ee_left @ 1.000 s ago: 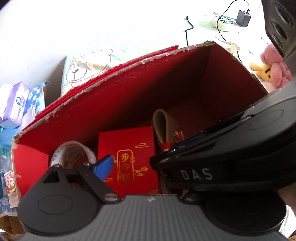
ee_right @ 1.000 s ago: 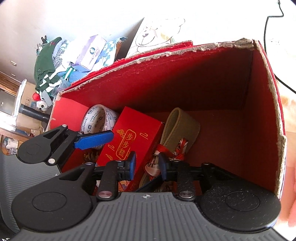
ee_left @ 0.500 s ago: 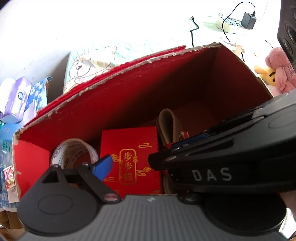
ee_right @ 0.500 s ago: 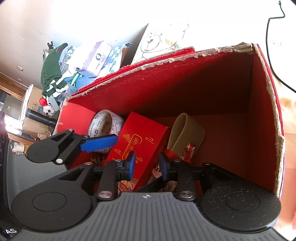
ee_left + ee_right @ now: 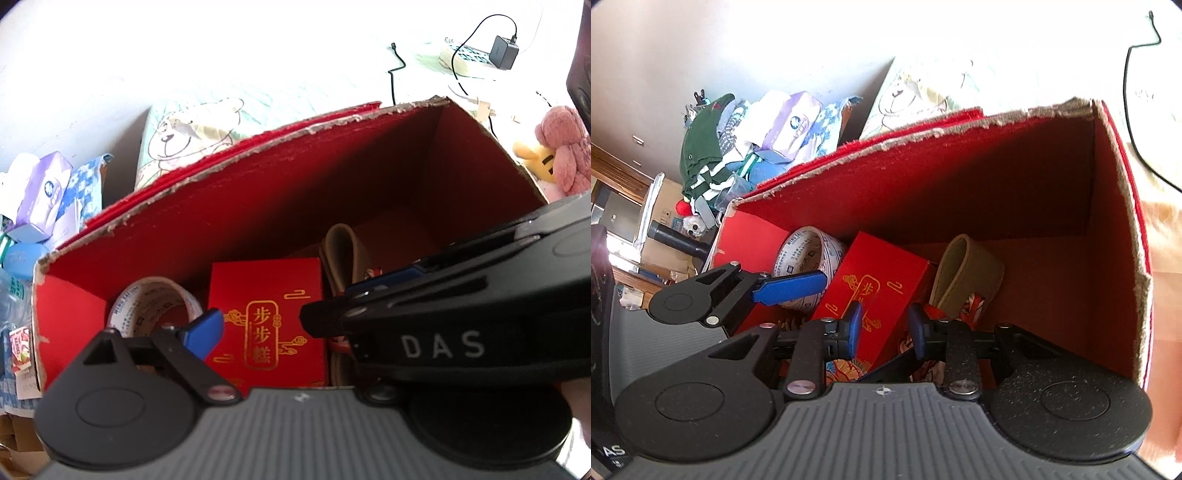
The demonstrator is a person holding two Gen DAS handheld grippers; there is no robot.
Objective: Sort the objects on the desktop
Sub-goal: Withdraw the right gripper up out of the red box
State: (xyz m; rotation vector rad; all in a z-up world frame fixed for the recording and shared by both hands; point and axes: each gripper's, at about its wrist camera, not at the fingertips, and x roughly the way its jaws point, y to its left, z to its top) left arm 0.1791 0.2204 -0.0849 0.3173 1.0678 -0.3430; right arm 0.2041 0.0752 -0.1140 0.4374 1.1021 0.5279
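Right wrist: 1 tape roll [image 5: 807,267], 1 red box [image 5: 882,295].

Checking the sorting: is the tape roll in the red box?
In. The tape roll leans in the red box's left corner, beside the red packet.

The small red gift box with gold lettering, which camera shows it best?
The left wrist view: the small red gift box shows its printed face nearly square-on and mostly unobstructed. In the right wrist view it appears tilted, its lower part hidden behind the right gripper.
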